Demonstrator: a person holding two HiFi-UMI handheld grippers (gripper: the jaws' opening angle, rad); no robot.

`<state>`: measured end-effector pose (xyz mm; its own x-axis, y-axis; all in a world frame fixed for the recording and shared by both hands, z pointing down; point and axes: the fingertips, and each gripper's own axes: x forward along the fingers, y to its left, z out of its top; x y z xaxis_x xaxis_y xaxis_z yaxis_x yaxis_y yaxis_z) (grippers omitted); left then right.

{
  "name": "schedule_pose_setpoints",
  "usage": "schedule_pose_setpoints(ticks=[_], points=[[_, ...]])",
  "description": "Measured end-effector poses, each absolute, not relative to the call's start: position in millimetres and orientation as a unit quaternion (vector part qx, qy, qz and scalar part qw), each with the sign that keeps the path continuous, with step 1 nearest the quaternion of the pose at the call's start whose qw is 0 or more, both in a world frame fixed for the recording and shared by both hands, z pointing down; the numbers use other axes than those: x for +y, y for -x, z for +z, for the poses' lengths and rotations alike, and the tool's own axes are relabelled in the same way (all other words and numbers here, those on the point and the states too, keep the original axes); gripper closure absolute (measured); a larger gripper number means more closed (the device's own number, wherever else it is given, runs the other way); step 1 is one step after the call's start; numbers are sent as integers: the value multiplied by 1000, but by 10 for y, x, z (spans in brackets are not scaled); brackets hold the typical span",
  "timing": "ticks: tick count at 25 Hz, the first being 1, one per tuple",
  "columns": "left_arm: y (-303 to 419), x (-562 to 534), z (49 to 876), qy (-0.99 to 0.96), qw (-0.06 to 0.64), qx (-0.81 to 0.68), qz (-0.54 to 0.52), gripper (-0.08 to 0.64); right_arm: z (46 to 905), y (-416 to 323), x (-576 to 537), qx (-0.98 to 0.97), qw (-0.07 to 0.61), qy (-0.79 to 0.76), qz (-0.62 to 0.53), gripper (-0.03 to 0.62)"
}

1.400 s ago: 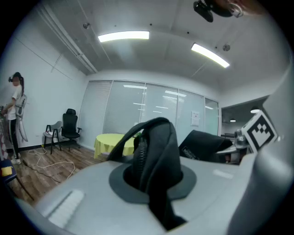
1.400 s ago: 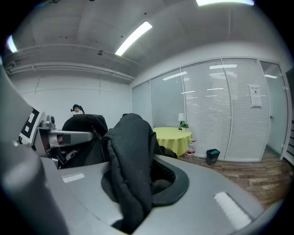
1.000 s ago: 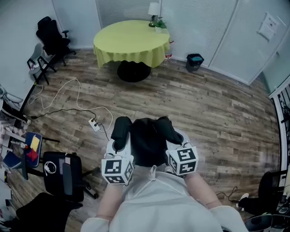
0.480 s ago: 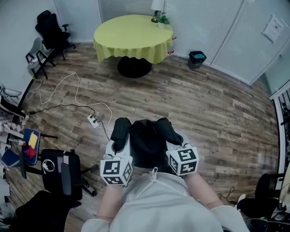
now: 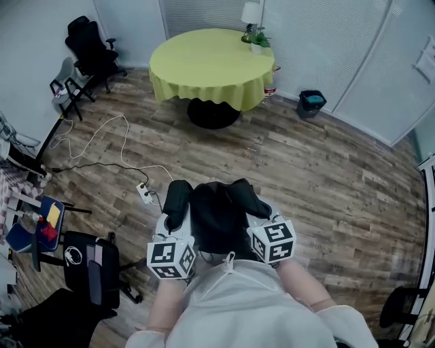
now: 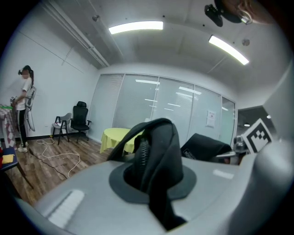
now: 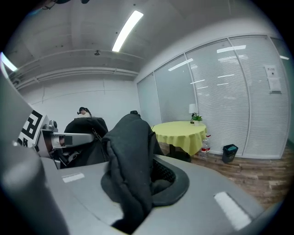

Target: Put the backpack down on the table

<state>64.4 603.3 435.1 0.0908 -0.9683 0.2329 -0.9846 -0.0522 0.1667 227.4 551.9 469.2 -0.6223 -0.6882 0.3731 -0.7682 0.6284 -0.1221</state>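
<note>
I hold a black backpack in front of my body, above the wooden floor. My left gripper is shut on its left shoulder strap, which drapes over the closed jaws. On the other side, my right gripper is shut on the right strap the same way. The pack's body hangs between the two grippers and also shows in the right gripper view. A round table with a yellow-green cloth stands across the room, well ahead of the pack.
A lamp and a small plant sit at the table's far edge. Black office chairs stand far left. A power strip with white cable lies on the floor. Another black chair is at my left, a bin by the wall.
The round table has come lower and nearer in the head view as I move toward it. Both grippers keep the same hold on the straps.
</note>
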Motion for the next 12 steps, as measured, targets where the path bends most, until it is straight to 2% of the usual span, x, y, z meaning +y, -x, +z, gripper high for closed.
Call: schedule_pose_setpoints(ticks=[12], points=[[-1017,4524,4367,-703,153,-694,10,531,4622,-2578,3839,-905,157,-376,123,565]])
